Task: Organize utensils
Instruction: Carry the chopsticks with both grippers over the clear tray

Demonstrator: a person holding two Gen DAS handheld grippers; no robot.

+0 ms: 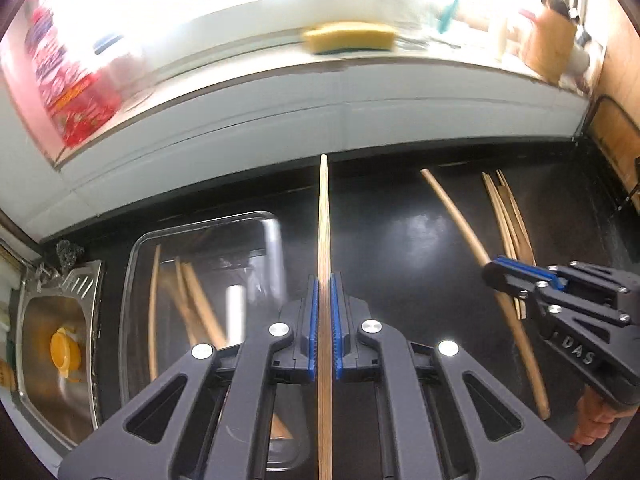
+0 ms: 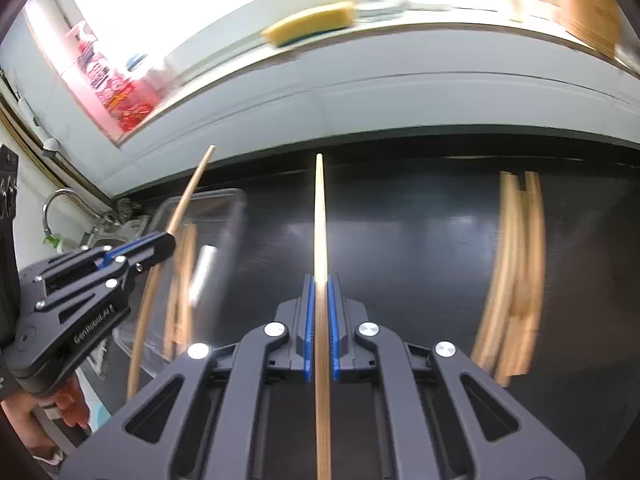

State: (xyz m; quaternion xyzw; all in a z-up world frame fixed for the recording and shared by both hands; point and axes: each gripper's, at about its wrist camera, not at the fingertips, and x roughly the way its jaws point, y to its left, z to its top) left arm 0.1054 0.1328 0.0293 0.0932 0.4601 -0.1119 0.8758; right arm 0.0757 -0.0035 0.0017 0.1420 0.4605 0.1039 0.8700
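**Two chopsticks held over a black counter**

Two grippers each clamp a single wooden stick between blue pads. The left gripper (image 1: 325, 328) is closed on the left chopstick (image 1: 323, 240), which runs straight ahead out of its jaws; the right gripper (image 2: 320, 328) is closed in the same way on the right chopstick (image 2: 319, 232). Both sticks are clear of the surface. Each gripper shows at the edge of the other's view, with a hand (image 2: 60, 404) on its grip.

Below them lies a glossy black countertop (image 1: 400, 240). To the left on it sits a clear plastic tray (image 1: 136, 264) with several chopsticks already inside. To the right, well apart from the tray, a loose bunch of chopsticks (image 1: 508, 216) lies on the bare counter.

Left of the tray is a steel sink (image 1: 36, 344) with a yellow item in its basin, and a curved tap (image 2: 60, 200) above it.

Beyond the counter rises a pale wall up to a bright sill. On the sill rest a yellow sponge (image 1: 350, 36), red-patterned packaging (image 1: 76, 96) at the left and a wooden block (image 1: 550, 44) at the right.
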